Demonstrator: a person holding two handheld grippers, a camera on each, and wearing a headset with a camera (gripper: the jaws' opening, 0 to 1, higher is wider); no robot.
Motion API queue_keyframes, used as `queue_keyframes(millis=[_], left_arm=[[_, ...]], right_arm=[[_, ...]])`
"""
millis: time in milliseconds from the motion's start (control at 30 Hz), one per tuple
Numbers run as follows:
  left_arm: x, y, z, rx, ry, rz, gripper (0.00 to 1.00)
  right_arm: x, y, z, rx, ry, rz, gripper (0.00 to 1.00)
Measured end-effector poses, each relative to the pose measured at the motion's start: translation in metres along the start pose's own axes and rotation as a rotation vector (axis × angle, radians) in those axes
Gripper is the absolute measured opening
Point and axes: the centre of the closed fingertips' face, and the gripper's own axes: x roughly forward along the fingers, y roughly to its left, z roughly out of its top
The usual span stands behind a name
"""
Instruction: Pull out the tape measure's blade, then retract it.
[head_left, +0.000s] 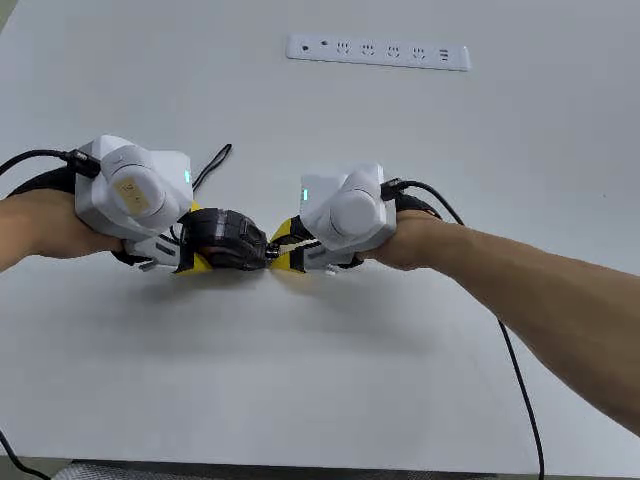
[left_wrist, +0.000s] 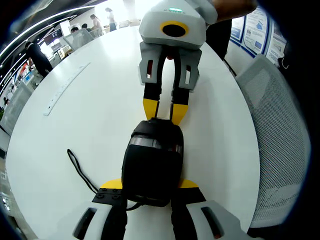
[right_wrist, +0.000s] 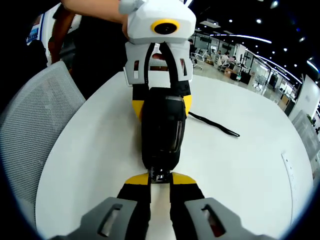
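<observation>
Under office ceiling lights, one white table (head_left: 320, 380) carries one black tape measure (left_wrist: 152, 165), left of centre in the head view. One thin black strap (right_wrist: 215, 125) lies beside it. One white power strip (head_left: 378, 51) lies at upper centre, and one grey mesh chair (left_wrist: 280, 140) stands at the table's edge. Two grippers meet there: the left gripper (left_wrist: 150, 185) clamps the case between its jaws, and the right gripper (head_left: 283, 248) is pinched nearly closed on the blade (right_wrist: 159, 175) tip at the case mouth.
</observation>
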Motion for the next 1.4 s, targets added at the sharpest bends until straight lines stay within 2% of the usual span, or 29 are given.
queue_keyframes(millis=[1267, 1400], left_arm=[[0.000, 0.000, -0.001, -0.017, 0.001, 0.001, 0.31], [0.000, -0.001, -0.001, -0.015, 0.002, 0.000, 0.31]], right_arm=[[-0.017, 0.001, -0.009, -0.015, 0.001, 0.022, 0.12], [-0.022, 0.001, -0.014, -0.021, 0.008, 0.024, 0.12]])
